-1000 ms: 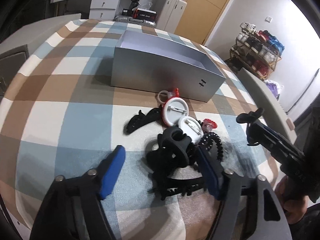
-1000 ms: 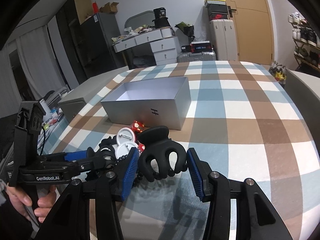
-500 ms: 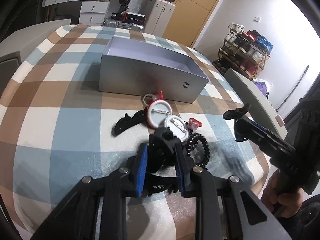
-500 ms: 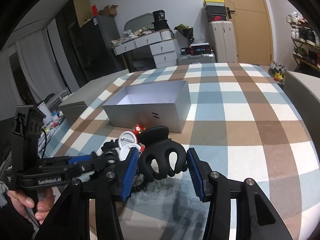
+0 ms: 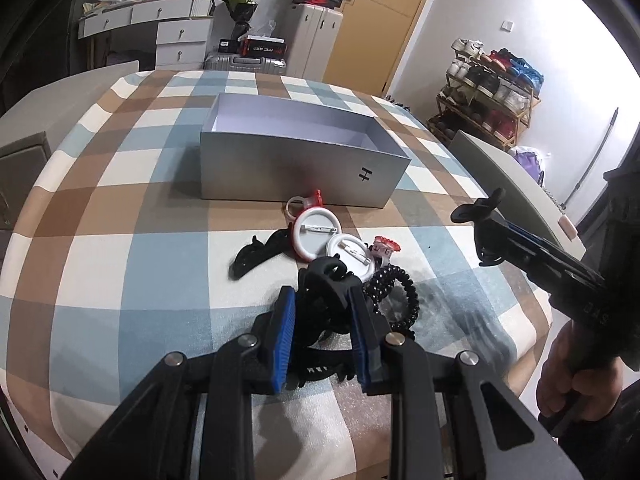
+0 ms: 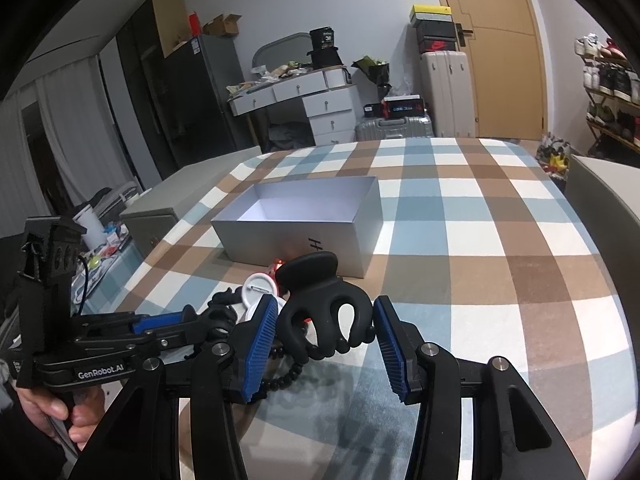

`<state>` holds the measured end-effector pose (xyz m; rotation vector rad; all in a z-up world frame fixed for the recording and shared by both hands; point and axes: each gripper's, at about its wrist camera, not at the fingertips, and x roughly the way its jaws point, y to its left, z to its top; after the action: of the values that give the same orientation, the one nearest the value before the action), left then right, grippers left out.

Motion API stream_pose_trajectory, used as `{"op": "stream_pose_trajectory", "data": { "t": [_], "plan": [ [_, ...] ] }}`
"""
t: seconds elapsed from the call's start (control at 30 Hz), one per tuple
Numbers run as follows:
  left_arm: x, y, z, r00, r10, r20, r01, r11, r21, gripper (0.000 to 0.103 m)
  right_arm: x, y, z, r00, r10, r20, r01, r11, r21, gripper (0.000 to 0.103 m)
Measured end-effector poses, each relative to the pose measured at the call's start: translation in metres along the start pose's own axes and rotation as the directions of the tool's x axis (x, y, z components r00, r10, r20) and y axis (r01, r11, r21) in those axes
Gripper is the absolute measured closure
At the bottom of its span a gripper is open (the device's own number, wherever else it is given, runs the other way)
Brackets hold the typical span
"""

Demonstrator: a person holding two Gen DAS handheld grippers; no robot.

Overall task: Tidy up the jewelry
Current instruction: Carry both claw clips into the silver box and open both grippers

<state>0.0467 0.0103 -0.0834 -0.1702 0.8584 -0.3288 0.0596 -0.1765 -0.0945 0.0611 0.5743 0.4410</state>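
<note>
Your left gripper clamps one black claw clip; your right gripper clamps another clip. Next, probably carry both into the box.

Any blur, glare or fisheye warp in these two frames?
Left wrist: strong barrel warp, dark vignette at the corners, window glare blown out upper right; the silver box is sharp; a soft shadow smear lies on the cloth right of the left gripper. Right wrist: the same warp bends the checked tablecloth; the black hair claw in the right gripper is crisp, no motion blur.
</note>
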Motion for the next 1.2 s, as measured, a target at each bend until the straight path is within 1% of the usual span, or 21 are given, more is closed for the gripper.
{"op": "stream_pose_trajectory", "data": {
  "t": [0.17, 0.3, 0.37, 0.5, 0.63, 0.7, 0.8, 0.83, 0.93, 1.03, 1.13, 1.2],
  "plan": [
    [-0.008, 0.001, 0.006, 1.000, -0.018, 0.024, 0.018, 1.000, -0.002, 0.083, 0.001, 0.000, 0.005, 1.000, 0.022, 0.001, -0.022, 1.000, 0.011, 0.055],
    [-0.022, 0.005, 0.021, 0.997, -0.023, 0.078, 0.024, 1.000, -0.009, 0.083, -0.001, 0.000, 0.020, 0.998, 0.057, 0.019, -0.057, 0.998, 0.009, 0.055],
    [-0.030, 0.008, 0.032, 0.993, -0.032, 0.113, 0.034, 0.999, -0.011, 0.083, -0.003, -0.001, 0.029, 0.997, 0.078, 0.029, -0.079, 0.997, 0.008, 0.055],
    [-0.034, 0.013, 0.057, 0.987, -0.042, 0.155, 0.044, 0.999, -0.009, 0.083, -0.004, -0.002, 0.053, 0.984, 0.167, 0.060, -0.168, 0.986, 0.013, 0.055],
    [-0.025, 0.023, 0.084, 0.980, -0.051, 0.190, 0.059, 0.998, -0.035, 0.083, 0.015, -0.003, 0.077, 0.973, 0.224, 0.053, -0.227, 0.973, 0.039, 0.055],
    [-0.016, 0.026, 0.096, 0.978, -0.052, 0.202, 0.061, 0.997, -0.037, 0.083, 0.030, -0.004, 0.087, 0.971, 0.236, 0.043, -0.238, 0.970, 0.052, 0.055],
    [0.000, 0.027, 0.105, 0.982, -0.052, 0.182, 0.059, 0.998, -0.030, 0.083, 0.052, -0.005, 0.097, 0.966, 0.258, 0.020, -0.258, 0.964, 0.062, 0.055],
    [0.007, 0.029, 0.108, 0.984, -0.067, 0.165, 0.074, 0.997, -0.032, 0.083, 0.062, -0.004, 0.100, 0.964, 0.266, 0.007, -0.266, 0.962, 0.061, 0.055],
    [0.026, 0.036, 0.113, 0.990, -0.078, 0.121, 0.085, 0.995, -0.050, 0.083, 0.086, -0.005, 0.105, 0.968, 0.247, -0.035, -0.245, 0.968, 0.054, 0.055],
    [0.035, 0.040, 0.115, 0.992, -0.078, 0.096, 0.084, 0.995, -0.058, 0.083, 0.109, -0.005, 0.105, 0.973, 0.213, -0.092, -0.210, 0.977, 0.042, 0.055],
    [0.040, 0.040, 0.114, 0.993, -0.085, 0.076, 0.090, 0.994, -0.058, 0.083, 0.126, -0.005, 0.103, 0.970, 0.200, -0.140, -0.198, 0.980, 0.029, 0.055],
    [0.043, 0.039, 0.113, 0.995, -0.075, 0.068, 0.078, 0.996, -0.047, 0.083, 0.133, -0.005, 0.102, 0.966, 0.205, -0.160, -0.204, 0.979, 0.025, 0.055]
  ]
}}
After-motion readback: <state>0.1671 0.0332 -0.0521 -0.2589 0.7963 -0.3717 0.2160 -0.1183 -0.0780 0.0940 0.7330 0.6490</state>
